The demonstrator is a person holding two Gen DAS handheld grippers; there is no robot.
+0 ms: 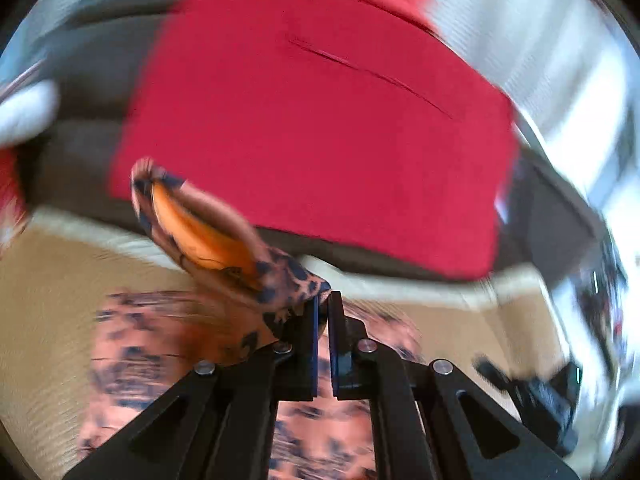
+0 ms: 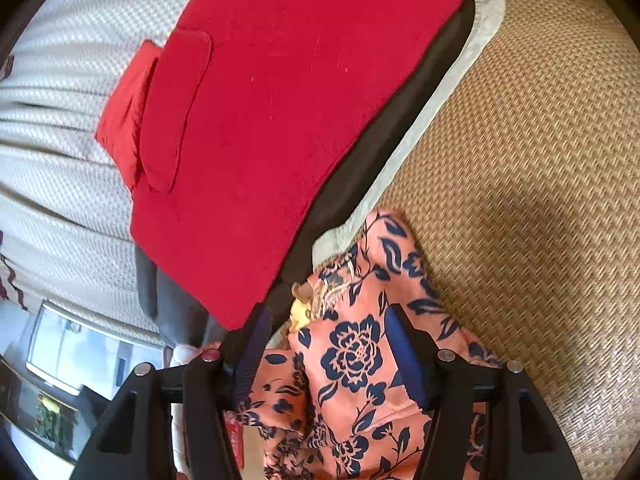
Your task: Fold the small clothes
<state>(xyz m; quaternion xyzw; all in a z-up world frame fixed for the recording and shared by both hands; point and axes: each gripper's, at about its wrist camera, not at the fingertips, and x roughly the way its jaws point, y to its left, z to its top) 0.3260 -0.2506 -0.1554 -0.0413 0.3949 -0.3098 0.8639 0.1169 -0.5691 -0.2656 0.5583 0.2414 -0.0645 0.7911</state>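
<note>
Matting (image 2: pixel 540 160) carries the floral garment (image 2: pixel 360 352), with the red cushion (image 2: pixel 280 100) lying beyond it. Your right gripper (image 2: pixel 328 356) hangs over the fabric, jaws open astride a fold, gripping nothing. Your left gripper (image 1: pixel 324 300) has its jaws closed on a garment corner, which trails up and left from the tips.

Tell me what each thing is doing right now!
Left gripper: jaws shut on a corner of the flowery garment, lifting it.
Right gripper: jaws open above the cloth, not pinching it.
Flowery garment: crumpled on the woven mat, one corner raised.
Red cushion: lying flat, untouched.
Woven mat: flat under the garment.
</note>
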